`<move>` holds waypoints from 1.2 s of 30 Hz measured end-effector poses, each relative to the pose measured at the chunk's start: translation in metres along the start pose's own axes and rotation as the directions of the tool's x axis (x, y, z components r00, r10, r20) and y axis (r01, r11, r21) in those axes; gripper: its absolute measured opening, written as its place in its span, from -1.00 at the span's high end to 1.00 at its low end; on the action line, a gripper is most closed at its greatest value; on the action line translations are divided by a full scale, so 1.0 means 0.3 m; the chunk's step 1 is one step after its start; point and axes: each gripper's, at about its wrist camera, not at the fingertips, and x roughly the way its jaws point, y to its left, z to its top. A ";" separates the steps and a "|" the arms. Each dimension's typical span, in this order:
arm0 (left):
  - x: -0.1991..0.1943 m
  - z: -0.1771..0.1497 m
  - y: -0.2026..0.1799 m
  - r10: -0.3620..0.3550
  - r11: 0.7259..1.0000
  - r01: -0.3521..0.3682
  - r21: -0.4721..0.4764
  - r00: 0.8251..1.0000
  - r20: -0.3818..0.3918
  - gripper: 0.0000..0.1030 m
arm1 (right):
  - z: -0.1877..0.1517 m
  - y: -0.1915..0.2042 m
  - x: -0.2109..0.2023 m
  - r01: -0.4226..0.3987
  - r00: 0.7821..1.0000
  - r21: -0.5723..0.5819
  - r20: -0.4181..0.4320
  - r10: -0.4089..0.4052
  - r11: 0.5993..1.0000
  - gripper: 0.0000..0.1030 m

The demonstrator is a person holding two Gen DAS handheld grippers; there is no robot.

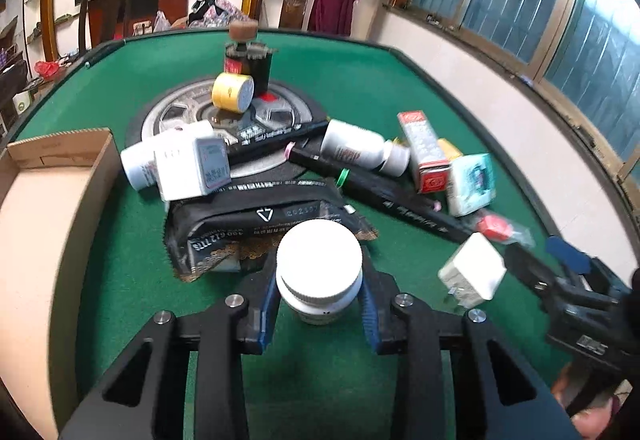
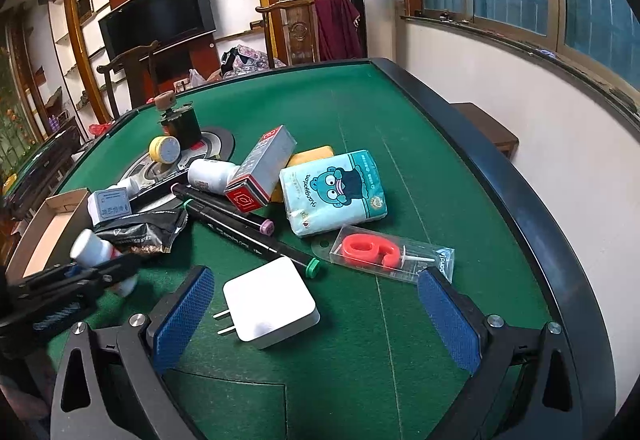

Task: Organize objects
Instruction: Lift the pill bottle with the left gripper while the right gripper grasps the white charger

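Cardboard box (image 1: 60, 160) sits at the far left of the green worktop (image 1: 360, 80). Left hand-held gripper (image 1: 320, 304) pinches a white-capped bottle (image 1: 320, 272) between its blue pads, just in front of a black foil pouch (image 1: 256, 224). White charger (image 2: 270, 304) lies flat between the spread fingers of the right hand-held gripper (image 2: 316, 316). Red number candle (image 2: 372, 250) in clear packaging lies beyond, right.

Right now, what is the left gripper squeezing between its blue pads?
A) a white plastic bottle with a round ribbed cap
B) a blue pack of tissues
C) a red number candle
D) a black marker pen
A: the left gripper is shut on the white plastic bottle with a round ribbed cap, its blue pads pressed against the bottle's two sides.
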 end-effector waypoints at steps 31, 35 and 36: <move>-0.448 -0.160 0.324 -0.009 0.991 0.030 -0.133 0.987 0.161 0.35 | 0.036 0.039 0.122 -0.058 0.923 0.280 -0.349 0.158 0.958 -0.99; -0.436 -0.168 0.335 -0.027 0.990 0.048 -0.132 0.987 0.158 0.35 | 0.038 0.045 0.150 -0.004 0.922 0.316 -0.366 0.125 0.949 -1.00; -0.433 -0.170 0.339 -0.032 0.990 0.053 -0.132 0.987 0.157 0.35 | 0.046 0.049 0.153 -0.003 0.922 0.322 -0.365 0.127 0.947 -0.99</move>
